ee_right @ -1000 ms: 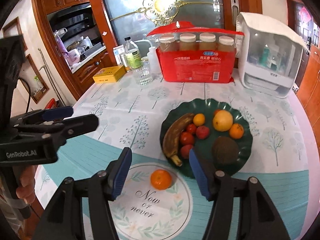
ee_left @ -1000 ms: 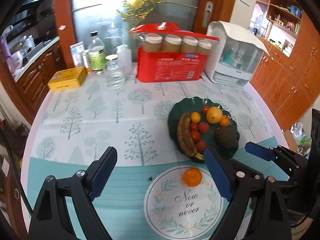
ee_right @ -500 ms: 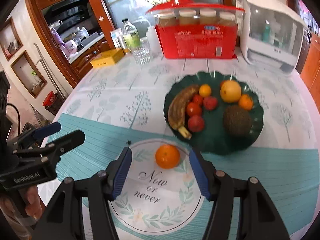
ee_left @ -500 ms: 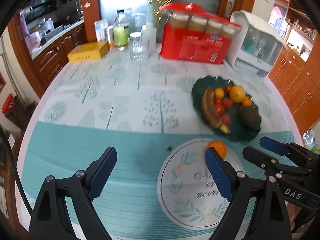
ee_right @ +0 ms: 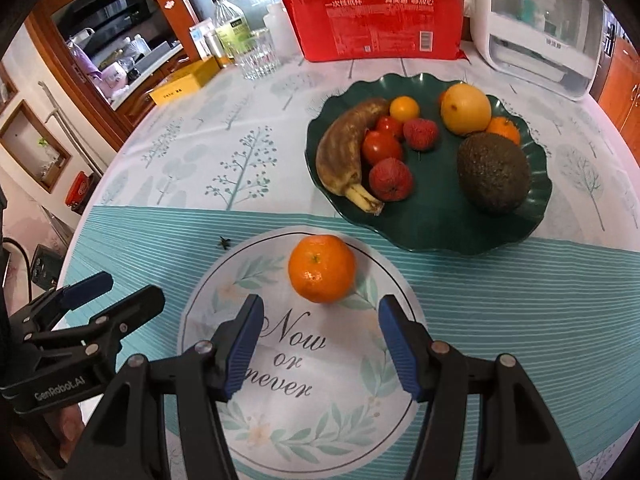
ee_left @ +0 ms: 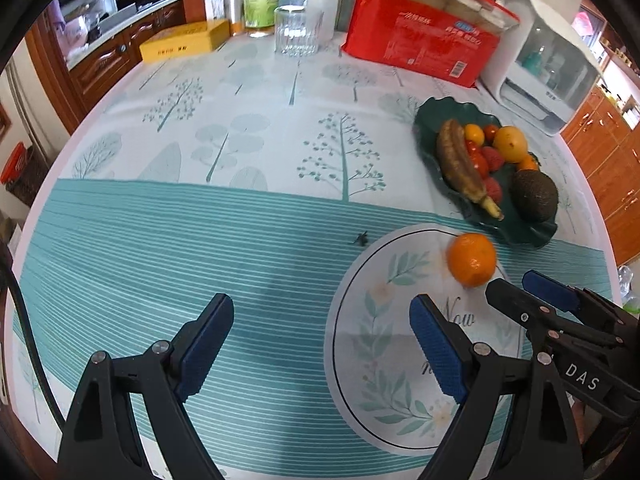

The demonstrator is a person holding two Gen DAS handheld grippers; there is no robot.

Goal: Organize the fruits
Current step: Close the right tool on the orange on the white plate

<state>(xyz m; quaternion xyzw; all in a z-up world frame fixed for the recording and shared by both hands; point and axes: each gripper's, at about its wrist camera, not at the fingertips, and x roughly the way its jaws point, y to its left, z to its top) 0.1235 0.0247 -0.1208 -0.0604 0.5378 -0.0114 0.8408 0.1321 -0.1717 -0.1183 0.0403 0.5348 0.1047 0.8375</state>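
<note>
The right gripper hangs with jaws spread wide and empty. Beyond it sits the green plate of fruit; nearer, just ahead of its fingertips, the loose orange. The left gripper, likewise spread and empty, has that orange off to its right; only its view shows bare striped cloth ahead.

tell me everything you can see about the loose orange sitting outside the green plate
The orange is a small, round, slightly flattened mandarin type with glossy, dimpled bright peel and a small green stem scar facing up. It looks whole and unpeeled. It rests alone on the tablecloth, inside the printed round emblem near its upper edge, just short of the green plate and not touching it. The open right hand-held gripper lines up just before it, without contact.
</note>
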